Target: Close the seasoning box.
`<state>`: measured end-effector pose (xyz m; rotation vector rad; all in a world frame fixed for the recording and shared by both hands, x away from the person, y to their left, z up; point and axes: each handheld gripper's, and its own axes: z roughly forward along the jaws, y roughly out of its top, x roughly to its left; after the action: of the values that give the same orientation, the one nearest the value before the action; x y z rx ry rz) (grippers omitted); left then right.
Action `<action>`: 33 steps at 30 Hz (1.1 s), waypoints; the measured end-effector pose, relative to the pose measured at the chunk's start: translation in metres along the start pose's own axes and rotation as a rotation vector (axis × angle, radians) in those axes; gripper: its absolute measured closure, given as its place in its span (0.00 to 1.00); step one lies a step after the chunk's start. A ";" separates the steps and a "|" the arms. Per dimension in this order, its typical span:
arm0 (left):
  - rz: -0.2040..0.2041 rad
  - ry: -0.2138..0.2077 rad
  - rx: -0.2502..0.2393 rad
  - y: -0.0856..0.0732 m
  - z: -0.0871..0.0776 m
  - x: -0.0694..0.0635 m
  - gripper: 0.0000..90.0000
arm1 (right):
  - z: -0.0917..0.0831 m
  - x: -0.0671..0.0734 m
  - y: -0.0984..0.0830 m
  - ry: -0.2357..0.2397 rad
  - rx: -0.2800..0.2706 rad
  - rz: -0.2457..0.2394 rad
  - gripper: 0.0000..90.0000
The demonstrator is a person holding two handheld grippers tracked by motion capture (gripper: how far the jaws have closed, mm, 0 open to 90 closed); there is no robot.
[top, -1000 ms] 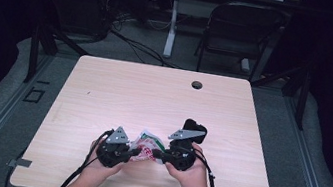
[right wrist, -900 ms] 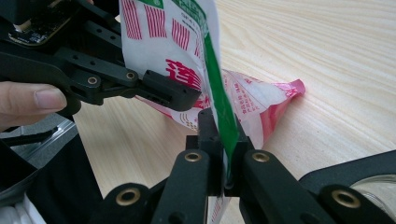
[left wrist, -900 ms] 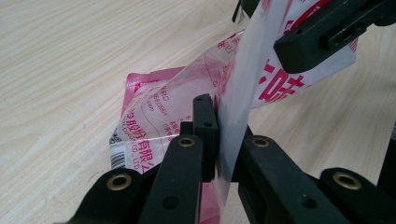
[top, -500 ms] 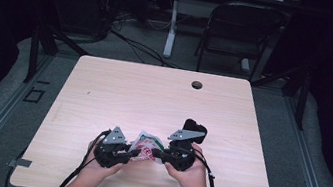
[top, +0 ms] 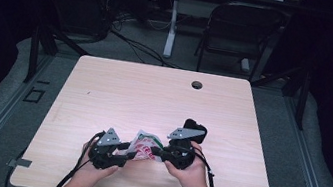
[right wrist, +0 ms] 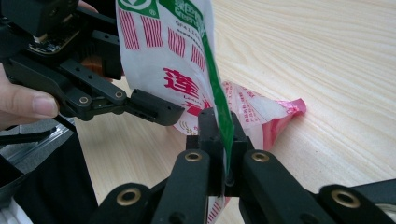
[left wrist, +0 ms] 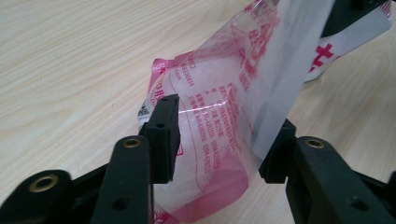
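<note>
We keep the right claw (right wrist: 218, 140) pinched on the green edge of the plastic food bag (top: 144, 145) above the tabletop (top: 154, 96). Our left claw (left wrist: 219, 135) has just been opening, the bag's film loose between its jaws; we should regrip squarely before pulling.

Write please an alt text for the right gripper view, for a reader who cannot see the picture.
The right gripper has its black jaws shut on the edge of a plastic bag printed in white, red and green, held up above a pale wooden table. The left gripper reaches in from the left, jaws open beside the bag.
</note>
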<state>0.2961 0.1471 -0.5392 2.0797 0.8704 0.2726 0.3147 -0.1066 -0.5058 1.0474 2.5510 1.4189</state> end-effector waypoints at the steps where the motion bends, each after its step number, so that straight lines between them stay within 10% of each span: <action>1: -0.004 0.000 -0.005 -0.001 0.000 0.000 0.61 | 0.000 0.000 0.000 0.001 -0.001 -0.002 1.00; 33: 0.014 -0.009 0.007 -0.014 0.018 0.013 0.46 | -0.003 -0.001 -0.001 0.017 -0.031 -0.034 1.00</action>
<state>0.3073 0.1503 -0.5629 2.0925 0.8530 0.2673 0.3138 -0.1098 -0.5054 0.9863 2.5370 1.4604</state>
